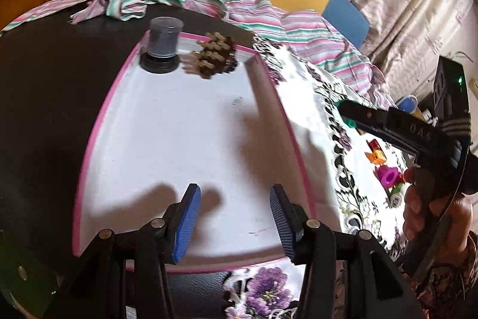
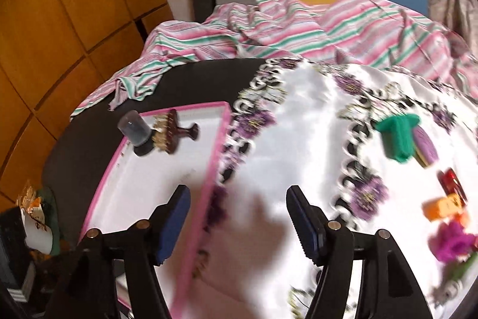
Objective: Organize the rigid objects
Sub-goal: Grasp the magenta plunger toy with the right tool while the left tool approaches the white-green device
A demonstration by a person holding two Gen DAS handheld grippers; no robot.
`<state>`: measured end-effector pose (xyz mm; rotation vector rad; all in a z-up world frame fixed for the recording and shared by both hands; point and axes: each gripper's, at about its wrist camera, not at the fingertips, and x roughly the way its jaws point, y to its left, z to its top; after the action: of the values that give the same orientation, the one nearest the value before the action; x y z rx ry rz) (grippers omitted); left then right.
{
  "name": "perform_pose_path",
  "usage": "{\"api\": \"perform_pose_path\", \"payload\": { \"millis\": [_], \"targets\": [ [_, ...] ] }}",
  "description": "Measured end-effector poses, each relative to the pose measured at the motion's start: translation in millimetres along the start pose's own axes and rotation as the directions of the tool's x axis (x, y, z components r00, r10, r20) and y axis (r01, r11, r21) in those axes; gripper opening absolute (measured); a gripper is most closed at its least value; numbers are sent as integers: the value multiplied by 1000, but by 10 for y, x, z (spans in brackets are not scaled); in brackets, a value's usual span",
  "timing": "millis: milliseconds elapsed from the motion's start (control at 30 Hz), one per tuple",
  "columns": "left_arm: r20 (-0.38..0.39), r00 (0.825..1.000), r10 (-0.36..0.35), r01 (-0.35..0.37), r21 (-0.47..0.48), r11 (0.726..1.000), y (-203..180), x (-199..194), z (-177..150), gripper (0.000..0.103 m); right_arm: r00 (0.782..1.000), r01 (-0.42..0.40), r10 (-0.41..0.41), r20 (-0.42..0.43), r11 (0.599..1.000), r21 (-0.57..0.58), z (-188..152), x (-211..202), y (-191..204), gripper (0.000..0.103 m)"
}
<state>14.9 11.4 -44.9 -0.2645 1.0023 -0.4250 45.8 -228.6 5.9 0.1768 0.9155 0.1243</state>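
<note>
Hovering low over the near end of the pink-rimmed tray (image 1: 89, 139) with the left gripper (image 1: 236, 221), pads standing apart, nothing between them. Hanging over the tray's right edge with the right gripper (image 2: 239, 224) too, jaws apart and empty, straddling the pink rim and the flowered cloth (image 2: 298, 124).

Sitting at the far end of the tray already: a small dark jar (image 1: 163, 45) upside down on its lid, and just beside it a brown brush-like thing (image 1: 213, 56) with pale bristles. Still waiting out on the cloth, well apart from the tray: a green plastic piece (image 2: 397, 136) touching a purple oval, plus red, orange and magenta bits (image 2: 451, 241) further right. Striped fabric (image 2: 283, 29) bunching up behind everything.

Worrying about a few things here, just guessing. Snagging the cloth while pinching those small pieces, dragging the lot along. Clipping the tray rim coming back, shoving the tray across the dark table. Knocking the jar over while dropping things near it, since it looks tippy.
</note>
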Motion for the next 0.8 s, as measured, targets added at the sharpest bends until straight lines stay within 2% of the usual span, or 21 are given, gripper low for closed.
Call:
{"api": "perform_pose_path", "payload": {
  "millis": [200,300,367,433,467,533,600,733,800],
  "targets": [
    [-5,1000,-31,31,61,998,-256,16,-60,49,991,131,-131,12,990,54,-201,-253,-379,68],
    [-10,999,-47,47,91,995,-386,29,-89,49,974,220,-225,26,967,131,-261,-456,-661,68],
    [-20,998,-56,58,112,992,-473,46,-110,49,949,302,-314,30,932,199,-293,-601,-876,68],
    [-29,998,-62,65,121,990,-529,63,-131,49,909,391,-416,16,865,315,-322,-775,-1179,77],
    [-35,997,-66,70,126,990,-556,69,-140,49,897,407,-442,8,834,373,-343,-848,-1325,78],
    [-38,997,-69,73,133,988,-591,72,-161,49,881,414,-472,-6,766,493,-394,-981,-1646,79],
    [-40,997,-68,73,140,987,-622,73,-171,49,869,425,-490,-62,676,602,-485,-1053,-2009,79],
    [-41,997,-69,75,145,987,-647,63,-190,49,885,395,-442,-144,552,734,-693,-1041,-2524,79],
    [-44,997,-69,74,141,987,-644,70,-189,49,903,364,-396,-169,493,791,-804,-1004,-2699,76]
  ]
}}
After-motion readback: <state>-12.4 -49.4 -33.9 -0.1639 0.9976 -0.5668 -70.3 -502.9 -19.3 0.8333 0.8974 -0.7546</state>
